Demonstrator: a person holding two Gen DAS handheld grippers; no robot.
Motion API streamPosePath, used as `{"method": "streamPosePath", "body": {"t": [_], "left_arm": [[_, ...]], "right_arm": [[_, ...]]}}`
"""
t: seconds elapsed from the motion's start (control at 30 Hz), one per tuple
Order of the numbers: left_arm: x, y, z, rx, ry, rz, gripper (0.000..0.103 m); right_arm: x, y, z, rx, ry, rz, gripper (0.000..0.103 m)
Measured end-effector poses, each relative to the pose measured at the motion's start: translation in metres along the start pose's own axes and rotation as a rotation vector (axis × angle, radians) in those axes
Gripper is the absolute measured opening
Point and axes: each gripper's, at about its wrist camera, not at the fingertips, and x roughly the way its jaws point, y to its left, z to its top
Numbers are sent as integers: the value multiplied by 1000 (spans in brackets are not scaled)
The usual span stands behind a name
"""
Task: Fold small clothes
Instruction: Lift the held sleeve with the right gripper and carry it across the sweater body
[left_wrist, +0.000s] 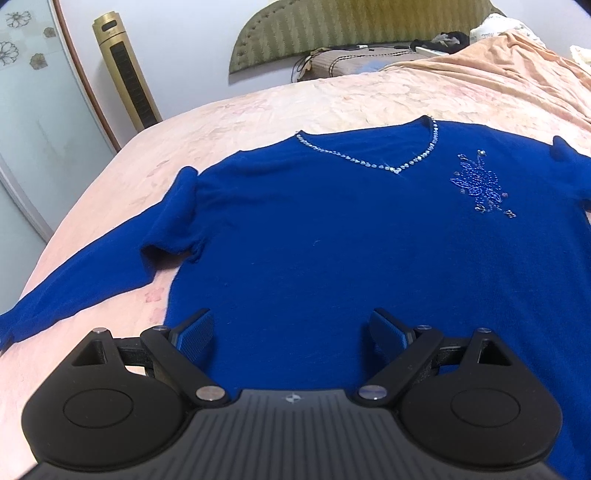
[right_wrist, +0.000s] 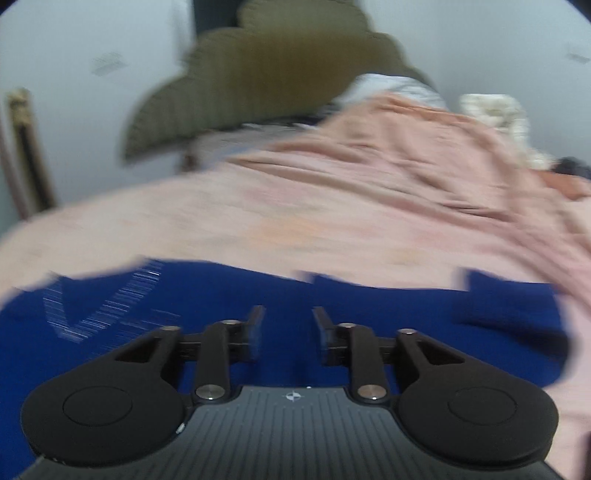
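Observation:
A royal blue V-neck sweater (left_wrist: 332, 229) with a rhinestone neckline and a beaded flower on the chest lies flat, front up, on a pink bedspread (left_wrist: 258, 114). Its left sleeve (left_wrist: 85, 288) stretches out toward the lower left. My left gripper (left_wrist: 291, 328) is wide open and empty, above the sweater's lower body. In the blurred right wrist view the sweater (right_wrist: 369, 317) fills the lower part, its right sleeve (right_wrist: 509, 314) at the right. My right gripper (right_wrist: 287, 325) is partly open and empty, above the sweater's right shoulder area.
An olive headboard (left_wrist: 332, 33) and pillows stand at the far end of the bed. A crumpled peach blanket (left_wrist: 498, 70) lies at the far right. A gold tower fan (left_wrist: 125, 70) and a glass wardrobe door (left_wrist: 33, 110) stand left of the bed.

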Motion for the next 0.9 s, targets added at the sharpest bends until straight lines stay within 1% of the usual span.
{"method": "streamPosePath", "body": {"t": [0.07,0.13,0.2,0.23,0.3,0.37,0.43,0.47,0.5,0.53,0.57,0.6,0.7,0.77,0.83,0.9], "left_arm": [[1,-5,1,9,2,-7,92],[1,-12,2,24,4,-16,92],[0,-19,2,43,4,-22,92],[-1,-22,2,53,3,-23,92],[-2,-27,1,78,-2,-16,92],[-3,-30,1,95,-5,-4,92],[-3,-31,2,102,-3,6,92],[-4,-30,2,101,-2,8,92],[-3,-29,3,97,-1,8,92],[-4,-28,3,94,0,8,92],[-3,-26,3,91,1,10,92],[-4,-26,3,89,0,13,92],[-1,-21,3,77,6,18,92],[2,-19,5,68,9,13,92],[2,-18,6,64,4,12,92],[3,-17,7,61,-2,14,92]], "right_arm": [[7,-21,-10,-145,13,-144,56],[18,-32,-22,-307,22,-267,57],[34,-37,-37,-486,70,-341,57],[41,-39,-44,-552,67,-366,57],[49,-41,-54,-621,47,-394,57],[55,-41,-55,-622,19,-400,57],[61,-40,-48,-611,-12,-403,55],[64,-41,-46,-596,-17,-397,47],[67,-43,-39,-574,-10,-390,25],[71,-48,-33,-530,13,-373,13],[72,-55,-26,-455,29,-341,9],[68,-65,-18,-357,24,-303,3],[42,-97,0,-52,-12,-170,3],[22,-114,8,115,-39,-85,4],[1,-117,17,198,-80,-37,5],[-21,-109,26,237,-136,11,5]]}}
